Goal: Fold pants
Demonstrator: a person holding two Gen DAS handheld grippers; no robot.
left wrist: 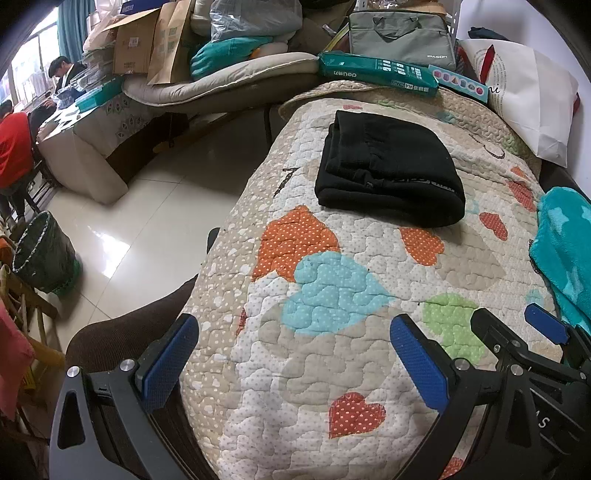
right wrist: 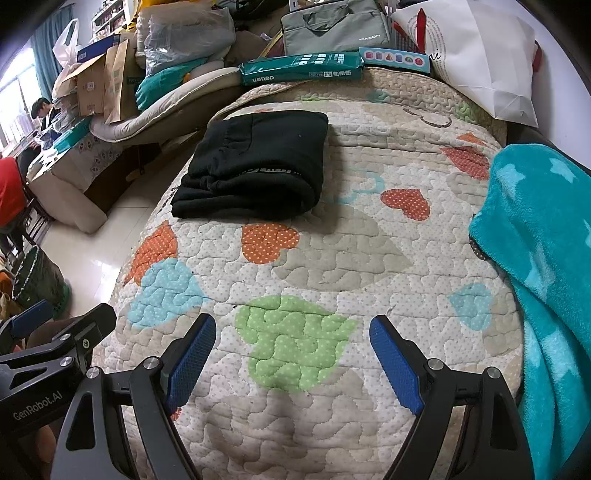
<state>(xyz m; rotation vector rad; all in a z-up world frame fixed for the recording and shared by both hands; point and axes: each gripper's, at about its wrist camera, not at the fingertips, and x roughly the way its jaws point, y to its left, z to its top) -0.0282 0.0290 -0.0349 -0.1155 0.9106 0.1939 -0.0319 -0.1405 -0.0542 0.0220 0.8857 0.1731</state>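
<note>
The black pants (left wrist: 388,166) lie folded into a thick rectangle on the heart-patterned quilt (left wrist: 332,295), toward its far left part; they also show in the right wrist view (right wrist: 255,166). My left gripper (left wrist: 295,325) is open and empty, held over the near edge of the quilt, well short of the pants. My right gripper (right wrist: 291,325) is open and empty, over a green patch on the quilt, also well short of the pants. The right gripper shows at the lower right of the left wrist view (left wrist: 517,328).
A teal star blanket (right wrist: 535,258) lies along the quilt's right side. A white bag (right wrist: 480,62), a green paper pack (right wrist: 299,68) and a grey laptop bag (right wrist: 332,26) stand behind it. A tiled floor (left wrist: 129,229) and a dark bin (left wrist: 44,254) are at left.
</note>
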